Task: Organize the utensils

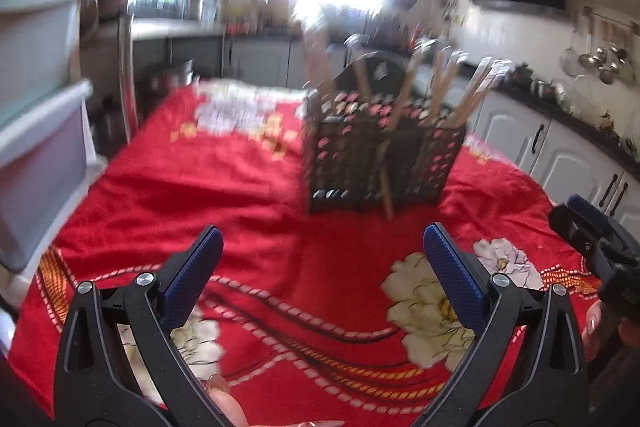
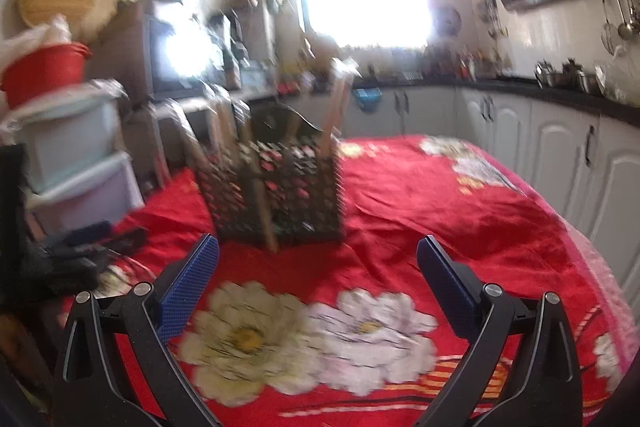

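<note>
A dark mesh utensil basket stands on the red flowered tablecloth, with several utensils with wooden handles sticking out of it. One wooden handle leans against its front. My left gripper is open and empty, short of the basket. In the right wrist view the basket stands ahead to the left, with a wooden handle on its front. My right gripper is open and empty, also short of the basket. Both views are blurred.
Stacked plastic drawers stand at the table's left edge, also seen in the right wrist view. White cabinets and a dark counter run along the right. The other gripper shows at the right edge.
</note>
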`<control>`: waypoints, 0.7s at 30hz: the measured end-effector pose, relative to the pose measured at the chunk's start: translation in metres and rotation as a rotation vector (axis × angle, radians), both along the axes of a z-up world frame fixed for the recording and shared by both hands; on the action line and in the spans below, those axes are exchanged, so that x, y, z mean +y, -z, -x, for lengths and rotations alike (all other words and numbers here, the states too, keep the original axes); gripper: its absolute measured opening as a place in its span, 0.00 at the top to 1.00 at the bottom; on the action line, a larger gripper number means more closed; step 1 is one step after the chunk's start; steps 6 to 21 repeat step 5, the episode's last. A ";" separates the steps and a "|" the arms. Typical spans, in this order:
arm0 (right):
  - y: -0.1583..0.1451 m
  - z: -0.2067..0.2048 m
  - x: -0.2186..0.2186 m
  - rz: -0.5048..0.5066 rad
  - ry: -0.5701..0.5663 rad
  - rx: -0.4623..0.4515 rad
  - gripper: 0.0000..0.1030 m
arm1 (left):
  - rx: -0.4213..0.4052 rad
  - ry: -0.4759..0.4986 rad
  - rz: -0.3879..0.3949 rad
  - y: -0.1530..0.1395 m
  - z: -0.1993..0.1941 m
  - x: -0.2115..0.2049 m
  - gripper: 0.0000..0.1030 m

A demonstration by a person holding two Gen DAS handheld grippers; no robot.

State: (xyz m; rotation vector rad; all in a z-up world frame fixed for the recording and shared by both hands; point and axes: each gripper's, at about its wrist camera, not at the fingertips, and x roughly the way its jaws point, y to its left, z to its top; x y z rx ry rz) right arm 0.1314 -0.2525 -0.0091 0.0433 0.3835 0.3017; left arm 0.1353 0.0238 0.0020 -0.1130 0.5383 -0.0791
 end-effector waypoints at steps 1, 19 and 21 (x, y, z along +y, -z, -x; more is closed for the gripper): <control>0.002 -0.012 -0.004 0.046 0.035 0.059 0.06 | 0.047 -0.032 0.001 -0.003 -0.009 0.016 0.10; 0.018 -0.063 -0.037 0.158 0.178 0.290 0.06 | 0.145 -0.145 -0.105 -0.004 -0.041 0.068 0.10; 0.018 -0.063 -0.037 0.158 0.178 0.290 0.06 | 0.145 -0.145 -0.105 -0.004 -0.041 0.068 0.10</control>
